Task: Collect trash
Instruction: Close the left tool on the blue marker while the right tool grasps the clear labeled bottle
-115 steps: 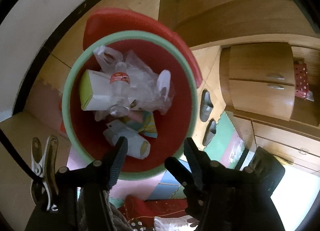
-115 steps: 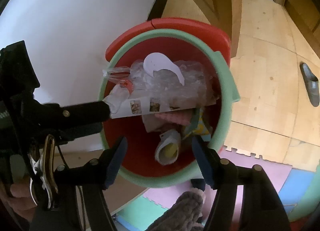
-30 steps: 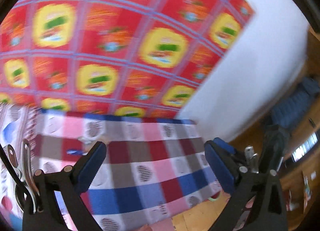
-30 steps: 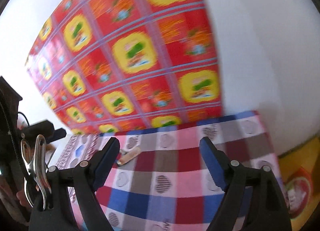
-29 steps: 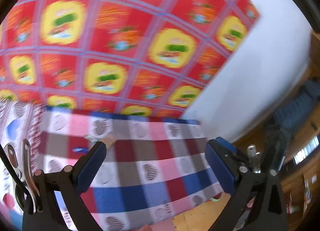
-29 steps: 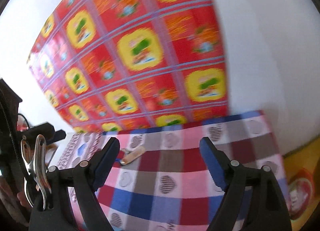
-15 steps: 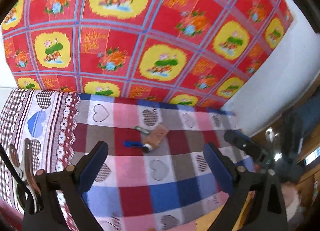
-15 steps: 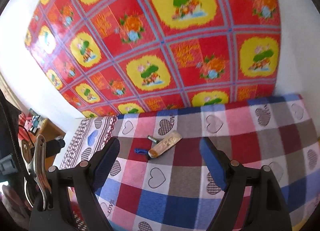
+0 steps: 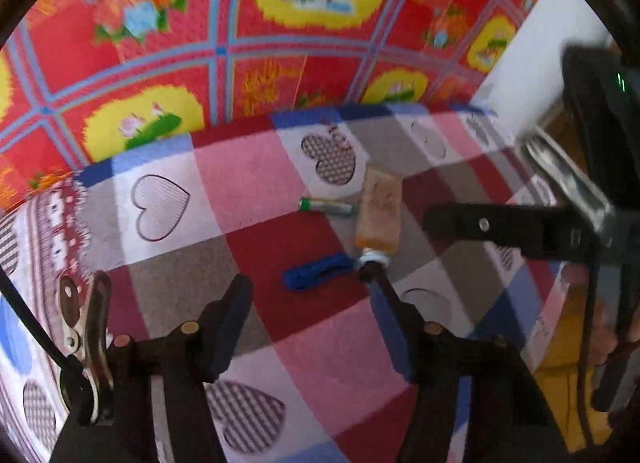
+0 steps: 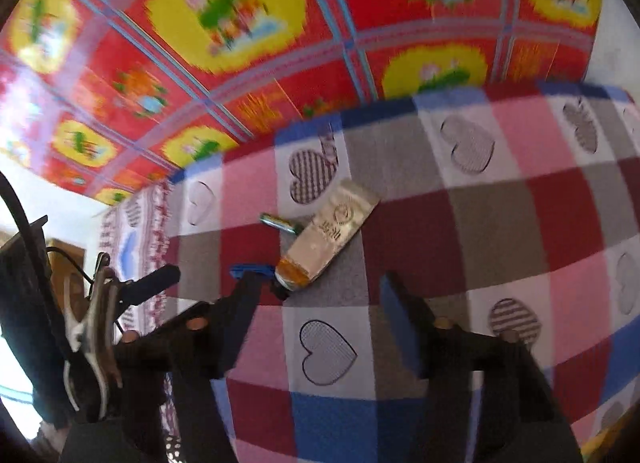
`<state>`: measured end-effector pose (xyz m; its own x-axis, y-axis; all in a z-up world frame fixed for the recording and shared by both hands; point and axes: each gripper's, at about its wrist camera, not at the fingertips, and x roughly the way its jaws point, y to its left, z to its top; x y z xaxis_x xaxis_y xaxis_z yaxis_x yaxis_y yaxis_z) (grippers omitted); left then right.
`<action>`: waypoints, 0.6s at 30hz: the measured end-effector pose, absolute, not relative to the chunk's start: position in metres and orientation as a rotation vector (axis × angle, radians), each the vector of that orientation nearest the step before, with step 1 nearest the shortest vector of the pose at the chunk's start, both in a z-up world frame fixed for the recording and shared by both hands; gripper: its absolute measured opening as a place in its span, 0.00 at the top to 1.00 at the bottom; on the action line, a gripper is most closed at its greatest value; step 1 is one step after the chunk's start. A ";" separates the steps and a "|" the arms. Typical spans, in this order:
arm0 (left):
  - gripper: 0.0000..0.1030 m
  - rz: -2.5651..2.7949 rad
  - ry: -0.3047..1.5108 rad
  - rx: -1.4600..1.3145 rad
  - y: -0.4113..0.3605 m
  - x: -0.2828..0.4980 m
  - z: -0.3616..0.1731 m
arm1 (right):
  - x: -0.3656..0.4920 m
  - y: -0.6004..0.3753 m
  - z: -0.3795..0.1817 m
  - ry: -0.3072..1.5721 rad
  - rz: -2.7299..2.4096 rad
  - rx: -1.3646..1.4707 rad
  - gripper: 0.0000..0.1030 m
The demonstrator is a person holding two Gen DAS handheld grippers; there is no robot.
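Three bits of trash lie together on a checked heart-pattern cloth (image 9: 256, 183): a squeezed tan tube (image 9: 378, 211) with a metal neck, a small green battery (image 9: 326, 206) and a crumpled blue scrap (image 9: 316, 271). My left gripper (image 9: 312, 311) is open and empty, just short of the blue scrap. In the right wrist view the tube (image 10: 332, 235), the battery (image 10: 280, 223) and the blue scrap (image 10: 252, 270) lie just ahead of my right gripper (image 10: 320, 299), which is open and empty. The right gripper's arm also shows in the left wrist view (image 9: 520, 227).
A red and yellow flowered quilt (image 9: 256, 43) rises behind the cloth. A white wall (image 9: 532, 59) is at the right. The cloth's edge drops off at the right, over a yellow floor (image 9: 560, 375).
Both grippers have moved in close and low over the cloth. The trash items look much larger and nearer. Both stay open.
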<state>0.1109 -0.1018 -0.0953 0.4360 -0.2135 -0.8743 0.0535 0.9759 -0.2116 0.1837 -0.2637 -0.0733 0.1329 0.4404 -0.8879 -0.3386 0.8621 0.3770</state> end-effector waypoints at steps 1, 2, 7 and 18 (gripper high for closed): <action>0.39 -0.183 1.109 -0.152 -0.101 0.113 -0.099 | 0.186 -0.258 -0.079 1.337 0.548 0.089 0.49; 0.39 -0.201 1.104 -0.142 -0.101 0.116 -0.102 | 0.189 -0.253 -0.084 1.351 0.532 0.087 0.50; 0.39 -0.305 1.091 -0.087 -0.109 0.129 -0.113 | 0.203 -0.231 -0.103 1.412 0.456 0.075 0.51; 0.89 -0.347 1.035 -0.063 -0.108 0.130 -0.119 | 0.211 -0.206 -0.120 1.449 0.350 -0.002 0.52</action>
<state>0.1297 -0.1081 -0.1193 0.4618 -0.3112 -0.8306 0.2519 0.9439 -0.2136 0.2110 -0.2064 -0.1201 0.0797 0.2331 -0.9692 -0.2353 0.9492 0.2089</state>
